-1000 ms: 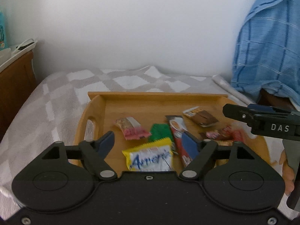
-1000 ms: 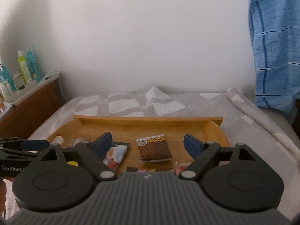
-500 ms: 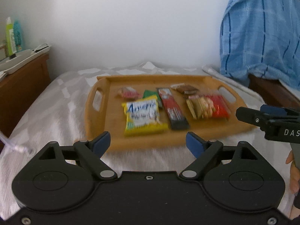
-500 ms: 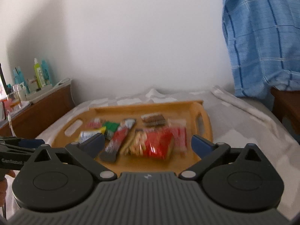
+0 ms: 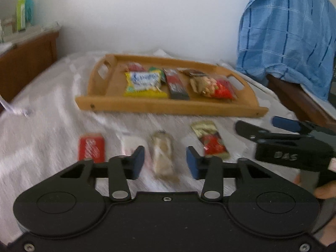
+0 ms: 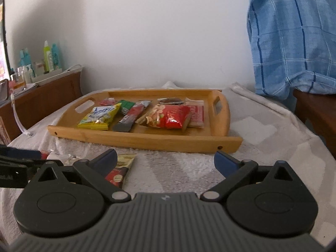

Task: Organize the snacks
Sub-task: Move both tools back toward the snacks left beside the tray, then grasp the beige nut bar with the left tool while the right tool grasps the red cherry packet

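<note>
Left wrist view: the left gripper (image 5: 165, 162), jaws apart, was poised over a tan paper-wrapped snack bar (image 5: 163, 157), judged next for pickup and transfer into the wooden tray (image 5: 168, 107).

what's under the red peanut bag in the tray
The red peanut bag lies partly on a paler red packet, whose right half sticks out, inside the wooden tray. Anything else beneath the bag is covered.
</note>
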{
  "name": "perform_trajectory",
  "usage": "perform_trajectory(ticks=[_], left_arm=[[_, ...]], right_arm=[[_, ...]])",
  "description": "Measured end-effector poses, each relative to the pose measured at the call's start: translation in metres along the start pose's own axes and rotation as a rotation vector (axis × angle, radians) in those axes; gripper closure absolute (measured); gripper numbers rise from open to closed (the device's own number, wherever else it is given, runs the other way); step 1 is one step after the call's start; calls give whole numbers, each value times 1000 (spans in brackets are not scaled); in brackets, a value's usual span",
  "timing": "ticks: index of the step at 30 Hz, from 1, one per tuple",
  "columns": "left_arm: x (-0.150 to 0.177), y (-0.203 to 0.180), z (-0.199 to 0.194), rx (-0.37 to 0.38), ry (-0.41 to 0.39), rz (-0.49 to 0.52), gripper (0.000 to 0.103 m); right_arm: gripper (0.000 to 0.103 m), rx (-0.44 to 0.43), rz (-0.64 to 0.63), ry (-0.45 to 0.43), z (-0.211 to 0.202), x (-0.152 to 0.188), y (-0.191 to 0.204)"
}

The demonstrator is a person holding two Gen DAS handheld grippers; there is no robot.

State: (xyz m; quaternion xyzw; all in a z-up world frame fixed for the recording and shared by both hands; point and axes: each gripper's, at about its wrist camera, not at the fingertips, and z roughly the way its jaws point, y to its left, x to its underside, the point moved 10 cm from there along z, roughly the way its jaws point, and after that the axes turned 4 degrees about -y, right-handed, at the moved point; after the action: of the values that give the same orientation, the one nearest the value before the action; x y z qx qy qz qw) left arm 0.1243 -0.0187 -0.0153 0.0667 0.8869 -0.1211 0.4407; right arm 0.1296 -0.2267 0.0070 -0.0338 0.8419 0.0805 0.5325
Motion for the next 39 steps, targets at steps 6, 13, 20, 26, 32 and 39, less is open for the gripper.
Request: perform_trajectory(ticks=[6, 13, 20, 26, 32, 39], left_arm=[[9, -7, 2, -19, 6, 46, 71], [15, 1, 18, -45, 32, 24, 76], [16, -3, 27, -49, 30, 39, 78], [15, -3, 32, -51, 26, 29, 80], [9, 9, 32, -72, 10, -17, 82], [6, 18, 35, -83, 5, -33, 82]], right_arm=[[0, -42, -59, 23, -1, 8, 17], [2, -78, -50, 48, 1, 16, 31], [10, -93, -13, 76, 8, 21, 31], [18, -61, -37, 75, 14, 23, 32], [19, -87, -21, 67, 15, 23, 36], [20, -112, -41, 65, 18, 25, 51]])
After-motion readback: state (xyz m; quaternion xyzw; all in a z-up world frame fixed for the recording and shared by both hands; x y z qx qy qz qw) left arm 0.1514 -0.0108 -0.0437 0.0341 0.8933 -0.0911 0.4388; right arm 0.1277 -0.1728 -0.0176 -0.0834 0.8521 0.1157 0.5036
